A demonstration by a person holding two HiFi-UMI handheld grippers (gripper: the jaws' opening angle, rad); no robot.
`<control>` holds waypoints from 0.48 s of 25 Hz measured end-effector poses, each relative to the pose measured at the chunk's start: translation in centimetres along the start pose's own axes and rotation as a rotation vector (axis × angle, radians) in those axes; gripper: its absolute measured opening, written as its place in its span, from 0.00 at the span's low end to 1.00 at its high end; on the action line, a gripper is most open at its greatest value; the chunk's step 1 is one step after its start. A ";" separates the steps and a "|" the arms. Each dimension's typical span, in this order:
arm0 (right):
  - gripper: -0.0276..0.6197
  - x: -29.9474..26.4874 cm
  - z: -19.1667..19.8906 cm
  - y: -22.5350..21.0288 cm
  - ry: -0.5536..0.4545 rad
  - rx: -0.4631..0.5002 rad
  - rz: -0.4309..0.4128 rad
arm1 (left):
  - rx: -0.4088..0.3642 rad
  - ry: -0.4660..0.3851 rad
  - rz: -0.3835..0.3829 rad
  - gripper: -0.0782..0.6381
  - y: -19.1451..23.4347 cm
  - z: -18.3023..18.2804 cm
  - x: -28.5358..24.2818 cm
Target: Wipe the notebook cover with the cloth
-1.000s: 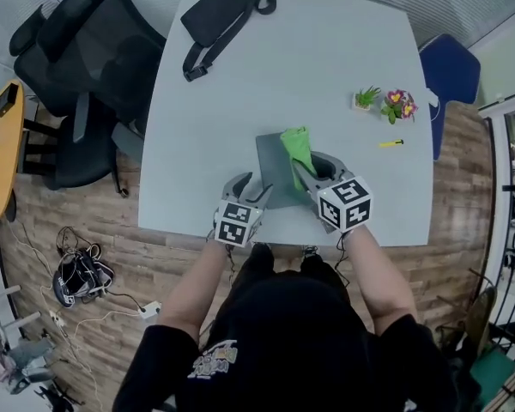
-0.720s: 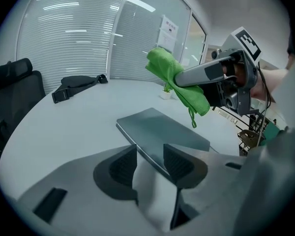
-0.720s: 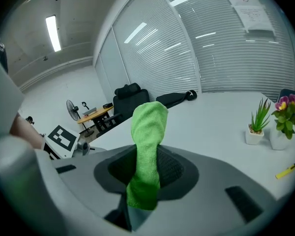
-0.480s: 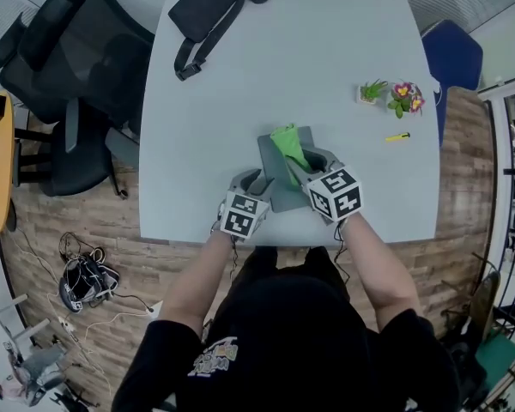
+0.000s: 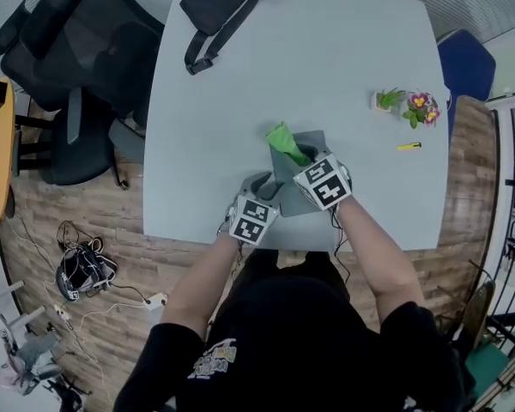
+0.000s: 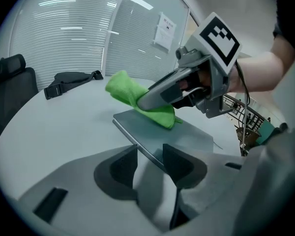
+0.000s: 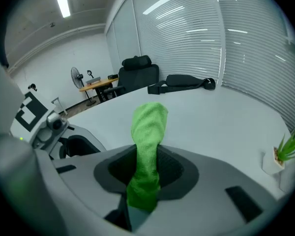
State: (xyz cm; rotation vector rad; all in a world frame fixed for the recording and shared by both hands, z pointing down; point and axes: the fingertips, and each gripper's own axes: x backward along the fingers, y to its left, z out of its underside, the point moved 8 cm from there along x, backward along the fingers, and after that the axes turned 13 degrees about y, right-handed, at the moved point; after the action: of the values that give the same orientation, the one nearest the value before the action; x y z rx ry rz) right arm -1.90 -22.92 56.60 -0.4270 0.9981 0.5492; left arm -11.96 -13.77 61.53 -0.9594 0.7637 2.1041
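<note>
Pale grey worktop (image 5: 240, 101) in an office, black bag (image 5: 227, 7) up at the far end, two tiny plant pots (image 5: 403, 103) off to the right. The notebook (image 6: 187, 136) sits close to the near edge, right in front of the person, flat with its cover up.

Left tool (image 6: 150, 163) has just been closing its jaws, and the notebook's near corner is between them. Looks to me like it's clamped on that corner to pin the book down. Right tool (image 7: 146, 156) is gripping the green cloth (image 7: 147, 132), which sticks out past the jaws in a bunched roll, with the end resting on the far left part of the cover.

What I'd worry about:
- that cloth is a sausage, not a pad, so a stroke would only clean a thin stripe and leave most of the cover untouched
- dip the right tool too low and the hard jaw tips scrape the cover instead of the cloth
- one corner is a weak hold, so a sideways push could swing the book round that corner, or nudge it off the near edge

The notebook's long axis runs away from the person, far end leaning a bit right, short edge nearest them
</note>
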 end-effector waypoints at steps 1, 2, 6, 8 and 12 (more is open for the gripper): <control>0.22 -0.6 -0.1 -0.1 0.014 0.013 0.006 | 0.001 0.004 0.000 0.34 -0.1 0.0 0.1; 0.22 -1.2 -0.2 -0.2 0.027 0.023 0.009 | 0.002 0.008 0.002 0.34 -0.1 0.0 0.1; 0.22 -2.4 -1.1 -0.3 0.078 0.052 0.008 | -0.001 0.013 0.010 0.33 -0.1 -0.2 0.3; 0.22 -2.9 -1.5 -0.3 0.105 0.080 0.021 | -0.002 0.016 0.016 0.33 -0.1 -0.2 0.3; 0.22 -3.7 -1.9 -0.6 0.145 0.119 0.015 | 0.000 0.022 0.024 0.33 0.0 -0.2 0.2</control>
State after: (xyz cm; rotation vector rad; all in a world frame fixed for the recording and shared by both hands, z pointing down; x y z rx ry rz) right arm -4.39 -25.32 58.92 -0.3572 1.1674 0.4747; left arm -11.93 -13.83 61.27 -0.9796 0.7901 2.1167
